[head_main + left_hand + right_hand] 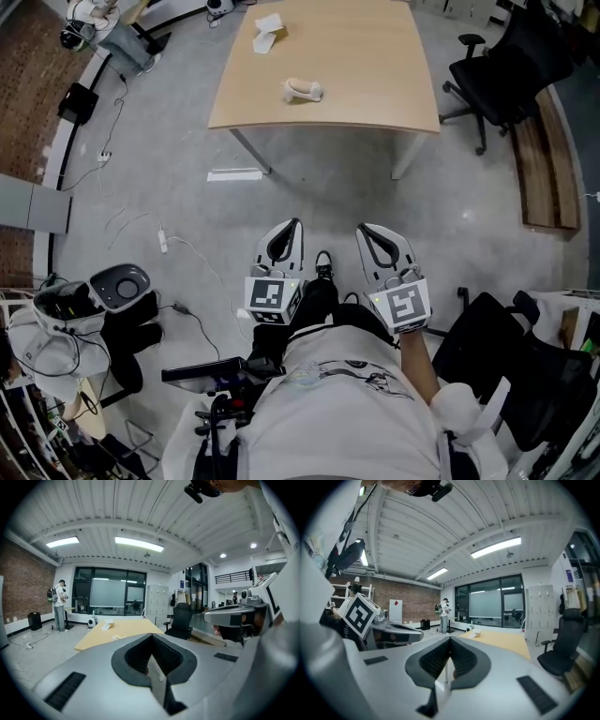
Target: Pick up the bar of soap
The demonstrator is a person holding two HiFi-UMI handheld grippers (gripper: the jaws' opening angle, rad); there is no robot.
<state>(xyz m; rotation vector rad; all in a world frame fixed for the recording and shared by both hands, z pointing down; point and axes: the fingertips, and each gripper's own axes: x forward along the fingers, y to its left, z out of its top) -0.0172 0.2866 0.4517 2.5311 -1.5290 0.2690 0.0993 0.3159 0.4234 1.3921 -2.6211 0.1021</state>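
A pale rounded bar of soap lies on the wooden table at the top of the head view, with a white box farther back. My left gripper and right gripper are held side by side close to my body, over the floor and well short of the table. Both are shut with nothing between the jaws. The left gripper looks toward the table across the room. The right gripper sees the same table far off.
A black office chair stands at the table's right, beside a wooden bench. Cables and a power strip lie on the floor at left. Another black chair is close on my right. A person stands far off.
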